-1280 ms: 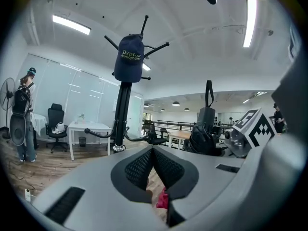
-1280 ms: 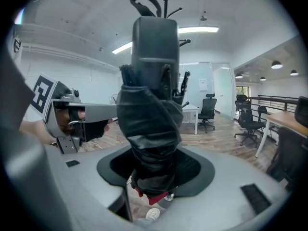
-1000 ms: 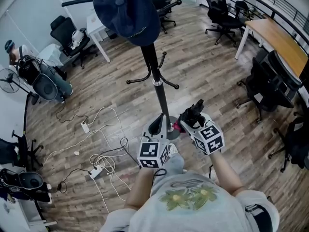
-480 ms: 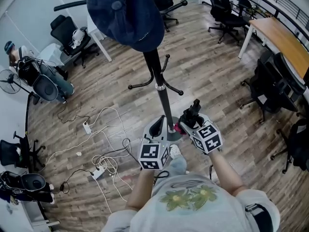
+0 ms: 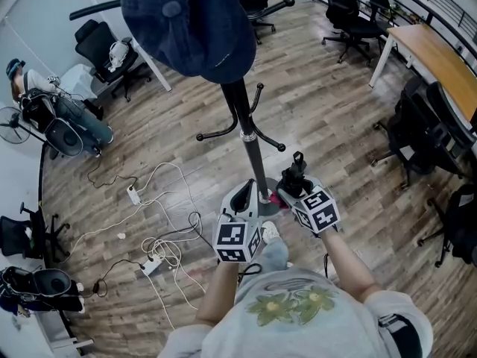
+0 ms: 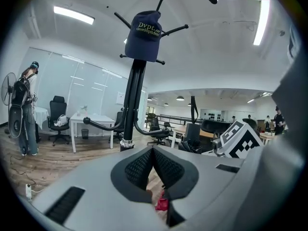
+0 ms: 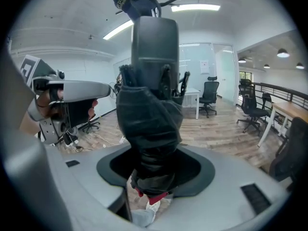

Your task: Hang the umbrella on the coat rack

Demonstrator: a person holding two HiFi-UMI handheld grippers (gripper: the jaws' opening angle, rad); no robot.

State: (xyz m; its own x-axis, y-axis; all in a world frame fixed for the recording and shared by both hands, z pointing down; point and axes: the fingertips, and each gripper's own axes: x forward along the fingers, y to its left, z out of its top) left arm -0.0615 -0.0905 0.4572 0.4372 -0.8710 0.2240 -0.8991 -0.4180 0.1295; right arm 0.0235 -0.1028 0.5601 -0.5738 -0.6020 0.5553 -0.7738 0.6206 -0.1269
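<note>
Head view, right gripper (image 5: 289,192) held out low beside the coat rack (image 5: 250,151), tipped down, jaws grasping the black umbrella (image 5: 296,174), left gripper (image 5: 244,194) close by, jaws clenched, empty.

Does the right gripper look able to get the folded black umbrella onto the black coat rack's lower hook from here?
Probably yes: the right gripper holds the folded black umbrella close beside the black coat rack, and nothing stands between it and the bare lower hook.
</note>
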